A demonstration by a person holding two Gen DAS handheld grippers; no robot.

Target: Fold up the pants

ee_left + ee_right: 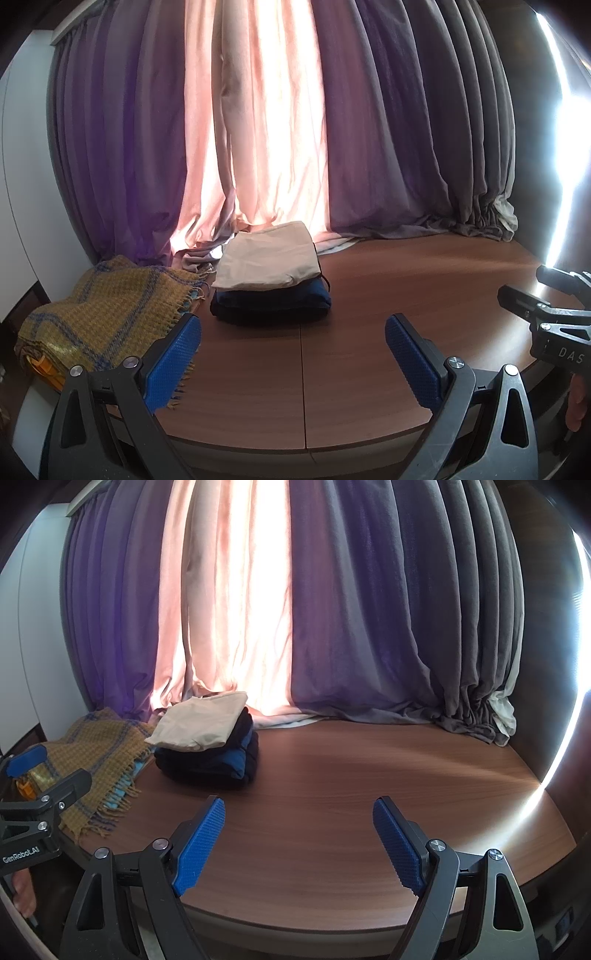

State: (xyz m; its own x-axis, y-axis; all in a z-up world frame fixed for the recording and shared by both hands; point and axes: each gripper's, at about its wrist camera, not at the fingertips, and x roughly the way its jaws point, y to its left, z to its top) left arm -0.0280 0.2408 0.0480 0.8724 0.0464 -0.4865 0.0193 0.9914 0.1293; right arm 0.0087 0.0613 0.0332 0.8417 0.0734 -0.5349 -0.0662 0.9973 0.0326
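Note:
A stack of folded pants sits at the far left of the wooden table [406, 295]: a beige pair [267, 256] on top of a blue pair [273, 297] and a black pair. In the right wrist view the beige pair [201, 725] lies on the dark folded pairs [214, 762]. My left gripper [293, 325] is open and empty, above the table's near edge, short of the stack. My right gripper [299, 808] is open and empty above the table [369, 768], to the right of the stack. Each gripper shows in the other's view [546, 314] [44, 775].
A mustard and blue woven blanket [103, 317] with fringe lies at the table's left edge, over an orange object [44, 369]. Purple and pink curtains [277, 129] hang behind the table and pool on it. A white wall panel [18, 184] stands at the left.

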